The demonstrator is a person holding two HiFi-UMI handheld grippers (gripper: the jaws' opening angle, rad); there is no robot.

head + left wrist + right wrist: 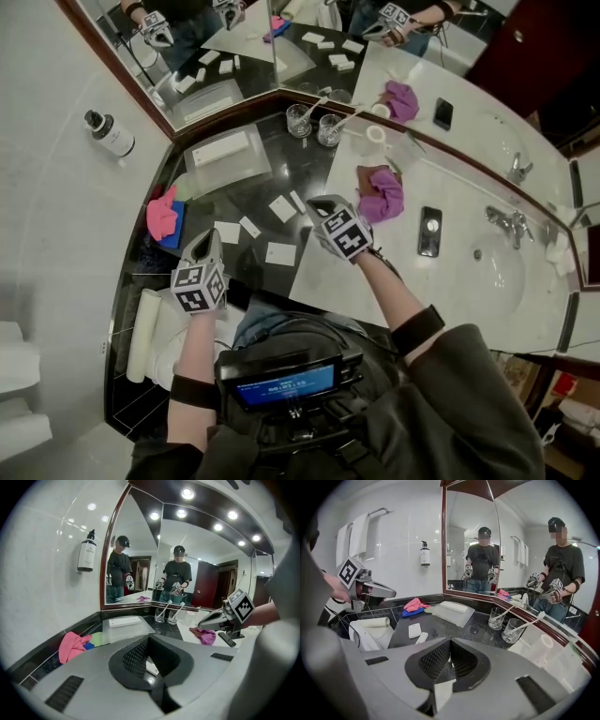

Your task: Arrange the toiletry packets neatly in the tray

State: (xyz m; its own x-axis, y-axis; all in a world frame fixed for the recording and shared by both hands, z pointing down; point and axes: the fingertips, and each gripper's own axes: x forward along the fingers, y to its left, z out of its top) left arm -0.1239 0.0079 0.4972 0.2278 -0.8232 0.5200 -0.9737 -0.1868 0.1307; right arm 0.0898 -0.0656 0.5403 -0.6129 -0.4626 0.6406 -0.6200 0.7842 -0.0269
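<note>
Several white toiletry packets [280, 253] lie loose on the black counter; two more packets [414, 630] show in the right gripper view. The frosted tray [246, 167] stands behind them by the mirror corner, with a white box [220, 150] in it. My left gripper [211, 240] hovers near the counter's front left, jaws shut, nothing seen between them. My right gripper [323, 203] hangs over the counter's right part beside the packets, also shut and empty. Each gripper sees the other: the right gripper [220, 618] and the left gripper [375, 590]. The tray [452, 613] lies ahead.
A pink cloth [162, 214] on something blue lies left of the tray. Two glasses [314, 125] with toothbrushes stand at the back. On the white counter are a purple cloth [382, 192], a phone [429, 232] and a sink [497, 272]. A rolled towel [142, 336] lies front left.
</note>
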